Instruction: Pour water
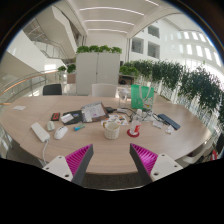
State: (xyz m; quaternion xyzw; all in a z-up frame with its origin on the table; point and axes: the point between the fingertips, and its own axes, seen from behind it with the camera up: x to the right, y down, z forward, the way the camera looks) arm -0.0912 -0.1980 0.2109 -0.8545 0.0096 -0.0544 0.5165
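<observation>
**Still approaching: gripper empty, cup and green bottle ahead on the table**

Right now I am holding the gripper [112, 160] above the near edge of a round wooden table [30, 112], its two fingers spread wide apart with nothing between them. Each finger shows a magenta pad [76, 158] on its inner face.

Beyond the fingers, near the middle of the table, stands a pale cup [112, 127]. Further back and slightly to the right stands a translucent green bottle [138, 96], upright, with a second green piece just beside it; I cannot tell whether that is another container. I judge these to be the pouring vessel and the receiver, though which holds water I cannot see.

Around them lies clutter: a white remote-like object [41, 131], a dark tablet or book [93, 112], and small red and blue items [160, 123]. Potted plants [165, 74] and white cabinets [98, 68] stand behind the table.

My judgement: the task is at the reach stage, nothing grasped. Next I would move forward over the cup to the green bottle and centre it between the fingers before closing.

No writing or brand is legible.
</observation>
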